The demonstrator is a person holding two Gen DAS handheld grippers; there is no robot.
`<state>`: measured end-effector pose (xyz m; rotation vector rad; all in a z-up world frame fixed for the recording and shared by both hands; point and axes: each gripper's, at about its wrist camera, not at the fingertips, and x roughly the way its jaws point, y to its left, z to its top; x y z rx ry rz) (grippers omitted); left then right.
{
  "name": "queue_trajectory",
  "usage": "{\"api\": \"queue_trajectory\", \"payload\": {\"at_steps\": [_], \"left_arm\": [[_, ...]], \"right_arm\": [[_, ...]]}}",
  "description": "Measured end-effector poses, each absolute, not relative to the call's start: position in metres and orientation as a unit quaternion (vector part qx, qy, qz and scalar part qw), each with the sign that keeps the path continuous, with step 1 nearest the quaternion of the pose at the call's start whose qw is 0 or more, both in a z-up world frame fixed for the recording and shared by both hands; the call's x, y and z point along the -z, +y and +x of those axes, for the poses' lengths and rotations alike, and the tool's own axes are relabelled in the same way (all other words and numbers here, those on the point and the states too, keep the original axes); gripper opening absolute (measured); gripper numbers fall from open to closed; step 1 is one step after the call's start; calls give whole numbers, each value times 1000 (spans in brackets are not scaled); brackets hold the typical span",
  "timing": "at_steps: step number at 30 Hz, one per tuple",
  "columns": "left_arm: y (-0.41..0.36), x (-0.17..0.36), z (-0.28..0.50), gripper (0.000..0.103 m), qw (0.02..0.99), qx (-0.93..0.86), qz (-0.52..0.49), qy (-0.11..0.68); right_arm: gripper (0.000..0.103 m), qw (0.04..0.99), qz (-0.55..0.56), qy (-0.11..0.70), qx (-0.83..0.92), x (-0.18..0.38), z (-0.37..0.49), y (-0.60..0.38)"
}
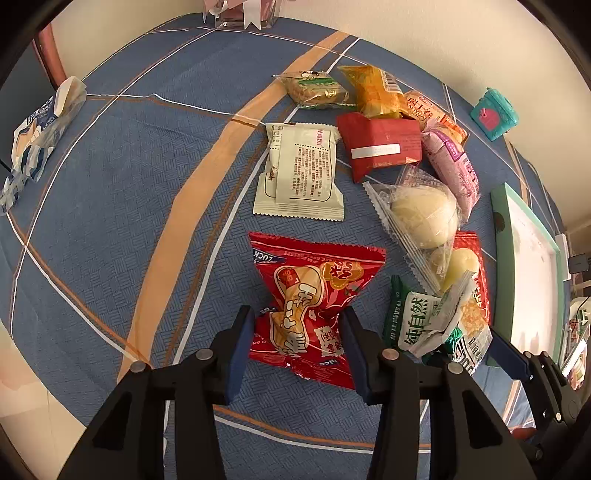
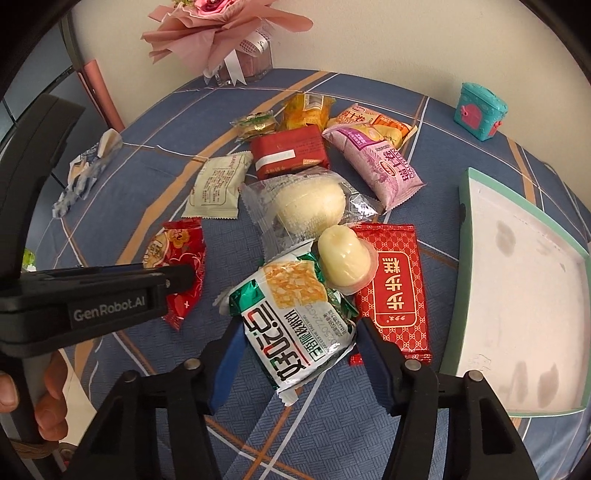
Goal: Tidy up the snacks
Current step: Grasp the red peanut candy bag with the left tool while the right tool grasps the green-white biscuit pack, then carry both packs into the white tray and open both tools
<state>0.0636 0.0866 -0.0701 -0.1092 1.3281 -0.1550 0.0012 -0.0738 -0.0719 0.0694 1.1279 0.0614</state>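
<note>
Your left gripper (image 1: 297, 328) is clamped on the red peanut snack bag (image 1: 314, 306): both blue pads pinch its middle and the foil is waisted in between them. The bag sits on the blue patterned tablecloth (image 1: 110, 206) at 6 o'clock in the left wrist view. Your right gripper (image 2: 301, 339) has its fingers on either side of the green-and-white cracker packet (image 2: 295, 321), pads touching the wrapper edges and the packet crumpled between them, so it reads as gripped; it's at 6 o'clock in the right wrist view. A jelly cup (image 2: 345, 258) leans against that packet's top edge at its 1 o'clock and overlaps the red flat cake packet (image 2: 397, 288), which lies just beside at 3 o'clock. Above them, a clear bag with a pale bun (image 2: 308, 206) touches the cup. Further out at 12 o'clock is the cluster: red box-shaped pack (image 2: 290, 151), purple packet (image 2: 373, 162), orange packet (image 2: 369, 120), yellow packet (image 2: 306, 110) and a small green-trimmed biscuit pack (image 2: 255, 123), all touching or overlapping. The cream packet (image 2: 218, 186), print side up, lies at 11 o'clock, just beside the bun bag. The white tray with green rim (image 2: 467, 236) is at 3 o'clock, near the red cake packet but apart from it. A blue-white wrapper (image 2: 86, 173) lies well apart at 10 o'clock. A teal toy box (image 2: 478, 110) sits at 1 o'clock and a pink bouquet (image 2: 221, 33) at 12 o'clock by the wall.
</note>
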Motion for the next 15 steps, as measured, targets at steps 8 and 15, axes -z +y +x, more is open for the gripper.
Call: {"api": "queue_trajectory", "payload": {"at_steps": [8,15], "left_arm": [[89,50,57,46,794,72,-63,601],[79,15,56,46,811,72,-57,578]], "right_arm": [[62,850,71,521,-39,59,-7,-84],[62,865,101,491,-32,33,-13,-99]]}}
